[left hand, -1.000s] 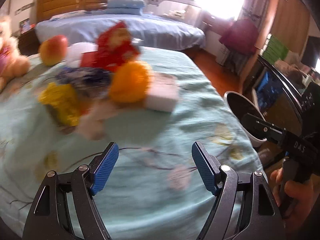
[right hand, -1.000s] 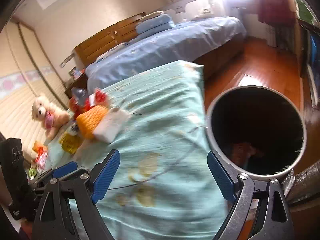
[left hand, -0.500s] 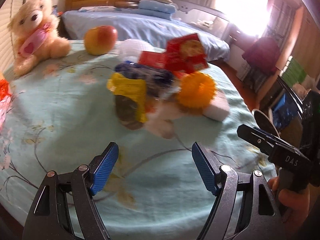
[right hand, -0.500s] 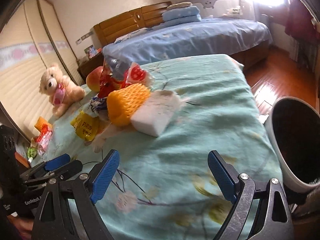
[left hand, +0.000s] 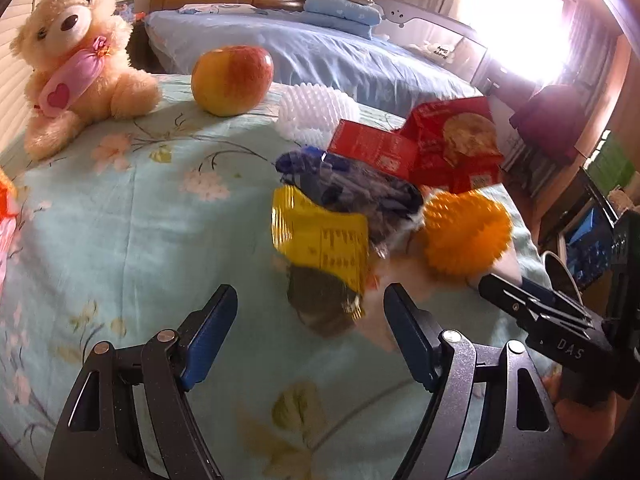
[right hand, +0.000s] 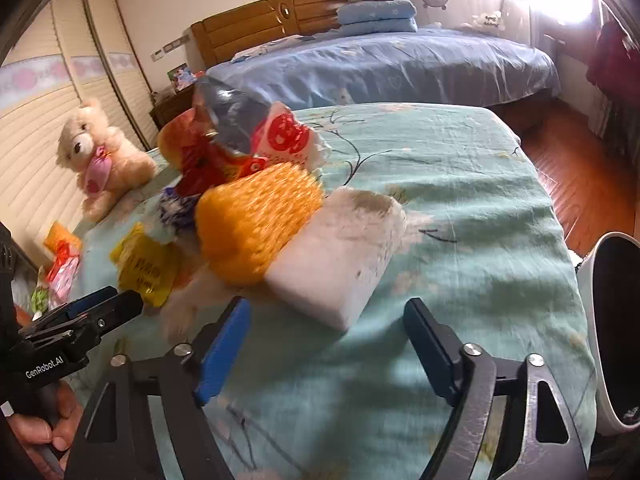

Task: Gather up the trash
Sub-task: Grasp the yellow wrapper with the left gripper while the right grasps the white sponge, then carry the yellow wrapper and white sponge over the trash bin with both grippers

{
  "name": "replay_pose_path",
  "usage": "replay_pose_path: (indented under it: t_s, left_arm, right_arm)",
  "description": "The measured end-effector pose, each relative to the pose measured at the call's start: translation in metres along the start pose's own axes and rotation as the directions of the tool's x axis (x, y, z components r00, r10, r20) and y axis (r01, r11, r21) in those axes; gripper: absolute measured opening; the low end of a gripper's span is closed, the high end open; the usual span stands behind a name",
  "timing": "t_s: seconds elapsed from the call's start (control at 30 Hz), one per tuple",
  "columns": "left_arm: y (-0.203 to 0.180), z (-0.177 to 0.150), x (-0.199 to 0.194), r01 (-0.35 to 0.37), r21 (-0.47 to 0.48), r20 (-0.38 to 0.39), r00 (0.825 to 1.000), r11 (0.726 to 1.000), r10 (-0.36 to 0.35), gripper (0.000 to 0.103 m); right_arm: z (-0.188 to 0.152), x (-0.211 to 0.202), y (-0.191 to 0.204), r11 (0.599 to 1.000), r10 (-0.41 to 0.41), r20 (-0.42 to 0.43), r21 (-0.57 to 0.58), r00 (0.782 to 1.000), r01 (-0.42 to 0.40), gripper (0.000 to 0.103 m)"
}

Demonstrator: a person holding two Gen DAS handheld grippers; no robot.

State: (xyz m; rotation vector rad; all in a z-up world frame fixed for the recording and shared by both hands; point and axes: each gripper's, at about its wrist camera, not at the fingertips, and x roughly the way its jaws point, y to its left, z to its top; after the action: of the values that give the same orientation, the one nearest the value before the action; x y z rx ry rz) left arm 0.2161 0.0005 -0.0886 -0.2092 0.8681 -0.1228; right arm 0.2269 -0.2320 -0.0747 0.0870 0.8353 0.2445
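A heap of trash lies on the teal flowered cloth: a yellow wrapper, a dark blue wrapper, a red cookie box and crumpled pale paper. My left gripper is open and empty, just short of the yellow wrapper. My right gripper is open and empty, just in front of a soiled white block. The yellow wrapper and a red-and-white packet also show in the right wrist view. The white trash bin stands off the table's right edge.
A teddy bear, an apple, a white spiky ball and an orange spiky ball sit on the cloth. More packets lie at the left edge. A blue bed stands behind.
Both grippers have swung left from the bin toward the heap and come closer to it. Both stay open.
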Motion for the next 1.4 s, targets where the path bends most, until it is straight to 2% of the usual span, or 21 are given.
replay_pose_path:
  t_s: [0.1, 0.13, 0.17, 0.2, 0.23, 0.3, 0.37, 0.6, 0.93, 1.4]
  left_arm:
    - [-0.001, 0.004, 0.006, 0.002, 0.000, -0.002, 1.000, 1.000, -0.002, 0.075]
    - [-0.001, 0.004, 0.007, 0.010, 0.000, -0.002, 1.000, 1.000, -0.010, 0.060]
    - [-0.002, 0.004, 0.008, 0.019, 0.002, -0.004, 1.000, 1.000, -0.019, 0.050]
    - [-0.003, 0.003, 0.010, 0.027, 0.005, -0.017, 0.999, 1.000, -0.027, 0.033]
    - [-0.004, 0.002, 0.011, 0.036, 0.008, -0.027, 0.999, 0.999, -0.036, 0.026]
    - [-0.006, 0.000, 0.006, 0.037, 0.017, -0.006, 0.999, 0.999, -0.037, 0.020]
    - [-0.008, -0.003, 0.001, 0.050, 0.017, -0.003, 0.999, 0.999, -0.050, 0.018]
    - [-0.019, -0.019, -0.013, 0.115, 0.017, -0.020, 0.993, 0.993, -0.115, 0.017]
    - [-0.066, -0.033, -0.024, 0.201, 0.099, -0.055, 0.979, 0.975, -0.196, 0.017]
    - [-0.134, -0.045, -0.026, 0.269, 0.232, -0.099, 0.962, 0.935, -0.253, 0.017]
  right_arm:
    - [0.003, 0.004, -0.002, 1.000, 0.005, 0.001, 0.009, 1.000, -0.005, 0.069]
    - [0.003, 0.004, -0.002, 1.000, 0.009, 0.003, 0.010, 1.000, -0.009, 0.068]
    - [0.003, 0.005, -0.002, 1.000, 0.012, 0.003, 0.008, 1.000, -0.012, 0.062]
    - [0.003, 0.005, -0.001, 1.000, 0.022, 0.003, 0.007, 1.000, -0.022, 0.055]
    - [0.001, 0.005, -0.001, 0.999, 0.032, 0.002, 0.005, 0.999, -0.032, 0.054]
    - [0.001, 0.004, 0.000, 0.999, 0.040, 0.002, 0.000, 0.999, -0.040, 0.051]
    - [-0.001, 0.000, 0.000, 0.998, 0.067, 0.004, 0.004, 0.998, -0.067, 0.050]
    - [-0.011, -0.020, -0.003, 0.997, 0.076, 0.032, 0.014, 0.997, -0.076, 0.049]
    - [-0.027, -0.053, -0.023, 0.996, 0.062, 0.066, 0.055, 0.996, -0.066, 0.049]
    - [-0.048, -0.090, -0.060, 0.995, 0.008, 0.102, 0.099, 0.995, -0.019, 0.049]
